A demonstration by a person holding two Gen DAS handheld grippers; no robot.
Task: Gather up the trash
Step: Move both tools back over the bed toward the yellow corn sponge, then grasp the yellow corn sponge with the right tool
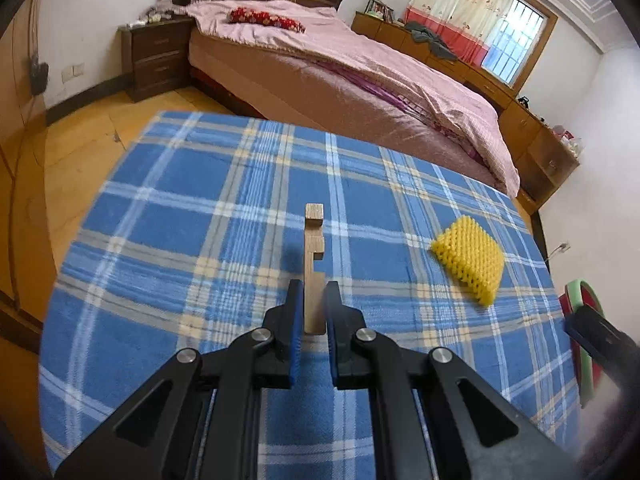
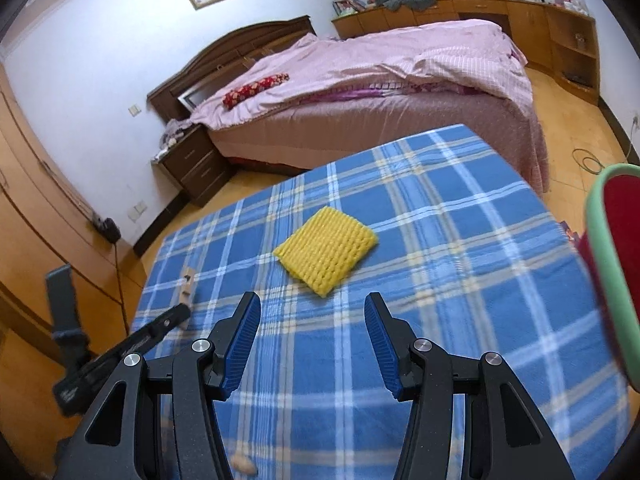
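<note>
Left wrist view: left gripper [image 1: 314,300] clamping a notched wood strip [image 1: 313,264] above the plaid cloth [image 1: 180,220], right gripper [image 2: 312,312] hanging open just short of the yellow foam net [image 2: 326,250] lying there.

Surface: the table [image 2: 460,240] in front of me, covered edge to edge by a blue plaid cloth [image 1: 200,220] with white and tan stripes
On the cloth: a yellow foam net sleeve [image 2: 326,250], lying flat, toward the far right part from my left-hand view, near the middle from my right-hand view
Near edge: a small tan lump [image 2: 242,463] low in my right-hand view, too blurred for me to name
Under the table: orange-brown wooden floor [image 1: 80,148], showing past the cloth's left and far edges
Cloth condition: smooth, no folds that I can see
</note>
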